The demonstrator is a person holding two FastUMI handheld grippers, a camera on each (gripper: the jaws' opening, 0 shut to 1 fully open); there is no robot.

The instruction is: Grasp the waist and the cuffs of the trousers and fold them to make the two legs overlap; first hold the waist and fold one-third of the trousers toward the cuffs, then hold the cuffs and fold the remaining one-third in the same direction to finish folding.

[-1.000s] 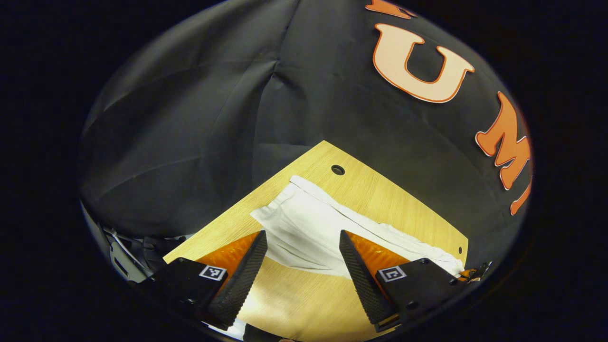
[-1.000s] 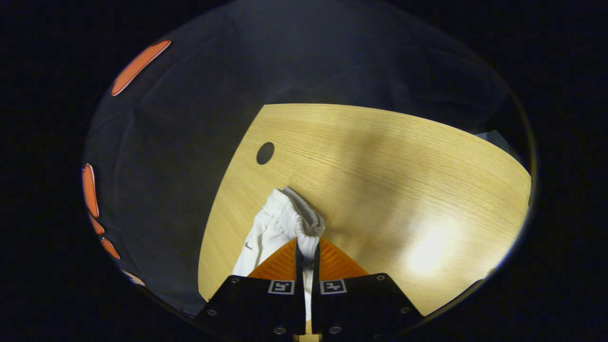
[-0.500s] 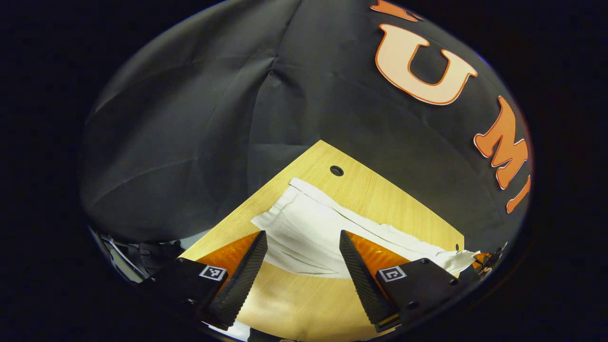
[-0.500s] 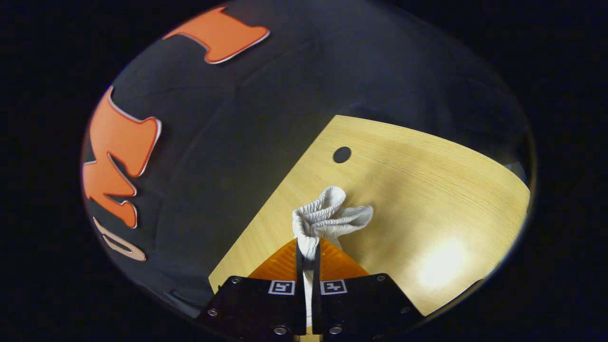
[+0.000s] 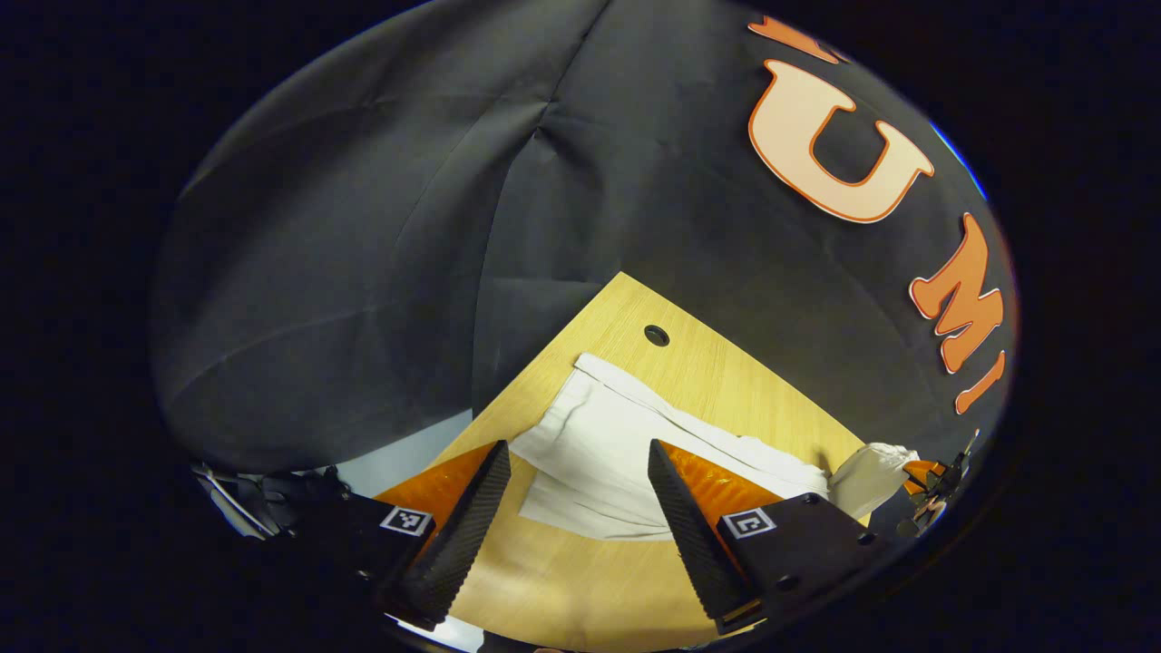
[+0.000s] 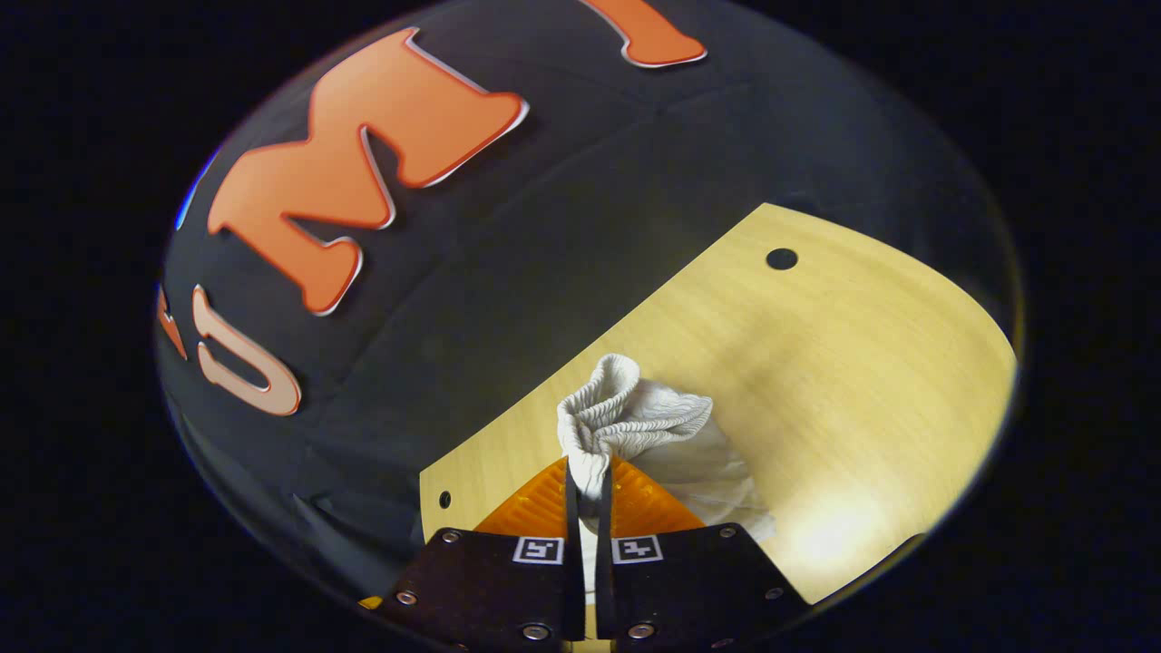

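White trousers [image 5: 626, 444] lie stretched along the wooden table [image 5: 580, 589], cuffs toward the far corner by the cable hole. My left gripper [image 5: 580, 508] hangs open above their near edge, with nothing between its fingers. My right gripper [image 6: 588, 485] is shut on the ribbed elastic waist [image 6: 626, 413], which is bunched and raised off the table. In the left gripper view that raised waist [image 5: 866, 472] shows at the far right, with the right gripper [image 5: 925, 476] behind it.
The table [image 6: 871, 381] has a round cable hole [image 6: 781, 258] near its far edge and a small hole [image 6: 443, 499] at a corner. Black cloth walls stand close behind the table. Cables and dark gear [image 5: 263, 494] lie beyond the table's left edge.
The right gripper has swung round and carried the waist up off the table and inward. In the left gripper view the trousers look shorter, their right end lifted. The left gripper stays open.
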